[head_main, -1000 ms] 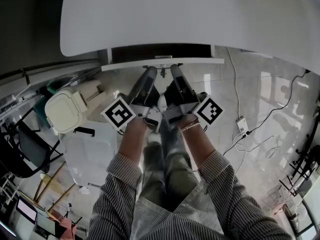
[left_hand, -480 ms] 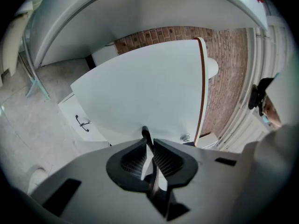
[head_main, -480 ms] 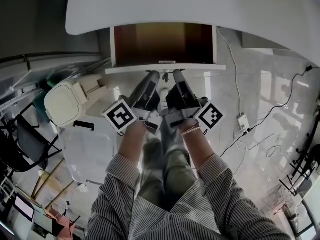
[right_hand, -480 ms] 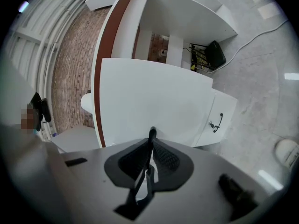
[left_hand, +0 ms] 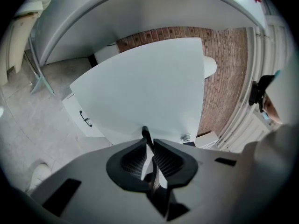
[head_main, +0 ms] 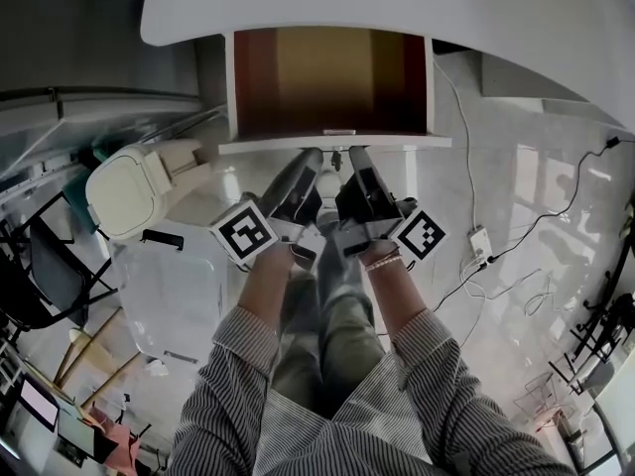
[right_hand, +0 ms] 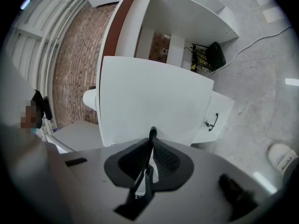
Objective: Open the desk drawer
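With my left gripper (left_hand: pixel 150 148) and right gripper (right_hand: pixel 150 148) each pinched on the slim handle (left_hand: pixel 145 133) at their fingertips, the drawer (head_main: pixel 332 82) stood well out ahead, so I judged a straight, level, evenly matched pull best.

Desk top (head_main: pixel 397 8): is showing plain white.
Drawer (head_main: pixel 327 77): is showing a brown inside, lighter tan in the middle and darker reddish brown toward both sides; its front panel is showing white.
Drawer handle (left_hand: pixel 145 134): is reading dark against the white front.
Left gripper (head_main: pixel 314 157): is showing grey, with black ribbed pads (left_hand: pixel 133 158).
Right gripper (head_main: pixel 355 155): is showing the same grey, with black ribbed pads (right_hand: pixel 167 160).
Marker cubes (head_main: pixel 244 234): are showing black squares on white.
Sleeves (head_main: pixel 238 365): are showing fine dark and light stripes.
Floor (head_main: pixel 516 167): is showing pale, glossy grey-white tile.
Brick wall (left_hand: pixel 224 64): is showing reddish brown with paler joints.
Chair seat (head_main: pixel 124 201): is showing cream.
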Demonstrator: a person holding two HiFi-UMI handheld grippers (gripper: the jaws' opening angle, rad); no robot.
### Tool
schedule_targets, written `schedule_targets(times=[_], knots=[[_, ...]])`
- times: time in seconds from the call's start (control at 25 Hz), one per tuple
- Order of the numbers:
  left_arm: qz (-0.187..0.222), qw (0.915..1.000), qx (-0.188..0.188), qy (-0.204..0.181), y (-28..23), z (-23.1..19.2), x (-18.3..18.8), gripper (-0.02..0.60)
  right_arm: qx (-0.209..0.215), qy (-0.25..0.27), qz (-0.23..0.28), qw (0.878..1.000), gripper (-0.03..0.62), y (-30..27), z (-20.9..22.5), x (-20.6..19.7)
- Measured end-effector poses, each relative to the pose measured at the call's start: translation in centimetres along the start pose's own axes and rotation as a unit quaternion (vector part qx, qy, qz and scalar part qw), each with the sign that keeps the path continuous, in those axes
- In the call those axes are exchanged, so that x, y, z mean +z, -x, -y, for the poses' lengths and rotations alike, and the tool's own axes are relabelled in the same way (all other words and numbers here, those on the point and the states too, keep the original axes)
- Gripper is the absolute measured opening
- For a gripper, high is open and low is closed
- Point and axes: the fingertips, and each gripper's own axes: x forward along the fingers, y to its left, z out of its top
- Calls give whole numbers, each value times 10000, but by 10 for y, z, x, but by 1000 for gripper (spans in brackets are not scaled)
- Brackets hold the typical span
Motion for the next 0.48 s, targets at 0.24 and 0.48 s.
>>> schedule_targets(times=[0.24,0.48], knots=[[-194,9994,142,-250,4,-11,-5,52,-125,-283,-134,9994,40,5,14,-9],[-206,9993,209,-233,5,-19,-7,52,-172,-563,-116,9982,38,6,23,-13]])
